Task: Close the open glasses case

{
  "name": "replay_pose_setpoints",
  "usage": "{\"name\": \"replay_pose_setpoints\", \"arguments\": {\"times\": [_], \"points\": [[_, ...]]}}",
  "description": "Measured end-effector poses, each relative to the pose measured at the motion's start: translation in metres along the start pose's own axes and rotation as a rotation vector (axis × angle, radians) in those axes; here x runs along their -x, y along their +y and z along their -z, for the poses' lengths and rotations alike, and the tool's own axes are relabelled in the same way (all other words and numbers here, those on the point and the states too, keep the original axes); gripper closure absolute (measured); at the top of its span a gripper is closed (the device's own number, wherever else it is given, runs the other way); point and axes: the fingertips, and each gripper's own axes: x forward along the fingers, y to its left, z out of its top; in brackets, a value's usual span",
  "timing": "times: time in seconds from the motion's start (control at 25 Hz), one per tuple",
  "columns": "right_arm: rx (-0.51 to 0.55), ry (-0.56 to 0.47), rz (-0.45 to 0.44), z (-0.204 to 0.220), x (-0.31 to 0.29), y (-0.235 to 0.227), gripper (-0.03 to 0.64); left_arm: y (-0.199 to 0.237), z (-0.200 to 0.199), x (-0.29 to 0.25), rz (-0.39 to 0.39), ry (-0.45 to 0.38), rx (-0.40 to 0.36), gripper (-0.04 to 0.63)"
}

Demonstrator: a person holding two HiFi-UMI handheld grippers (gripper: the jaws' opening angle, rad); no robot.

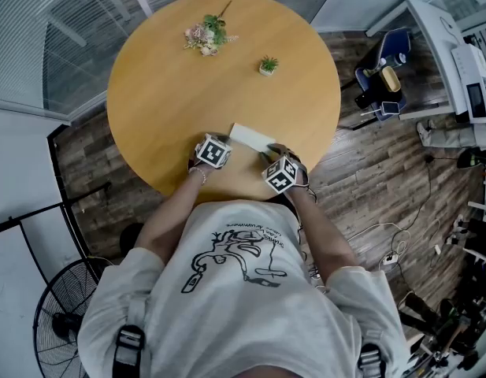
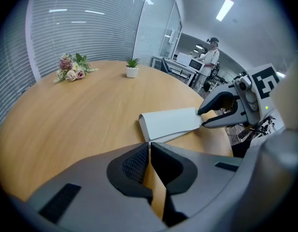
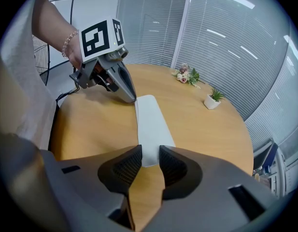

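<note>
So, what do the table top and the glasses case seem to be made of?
Table top: wood or wood-look laminate, satin finish; warm colour, faint grain, soft reflections. Glasses case: white and matte, perhaps plastic or covered card; flat, crisp-edged, no gloss.

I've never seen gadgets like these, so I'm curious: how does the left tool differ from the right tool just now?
The left tool has its jaws together, nothing between them; the right tool has its jaws apart, with one end of the white glasses case between them. The left tool sits at the case's opposite end. Both angle down toward the wooden table.
</note>
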Motion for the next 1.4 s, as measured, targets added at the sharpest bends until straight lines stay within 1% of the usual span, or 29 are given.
{"name": "replay_pose_setpoints", "arguments": {"times": [0.2,0.4,0.52,0.64,0.84,1.4], "points": [[-0.008,0.000,-0.003,-0.001,0.000,0.001,0.494,-0.001,0.002,0.002,0.000,-0.011,0.002,0.563],[-0.038,-0.020,0.001,-0.007,0.005,-0.001,0.502,-0.004,0.007,0.009,0.003,-0.016,0.040,0.563],[-0.052,-0.036,0.006,-0.012,0.008,-0.002,0.506,-0.004,-0.001,0.017,-0.010,-0.057,0.036,0.563],[-0.065,-0.053,0.010,-0.014,0.012,-0.004,0.513,-0.006,-0.002,0.025,-0.019,-0.075,0.049,0.563],[-0.098,-0.073,0.024,-0.019,0.023,-0.008,0.526,-0.011,-0.010,0.040,-0.012,-0.125,0.056,0.563],[-0.226,-0.188,0.058,-0.046,0.063,-0.026,0.549,-0.019,-0.043,0.094,-0.015,-0.309,0.084,0.563]]}}
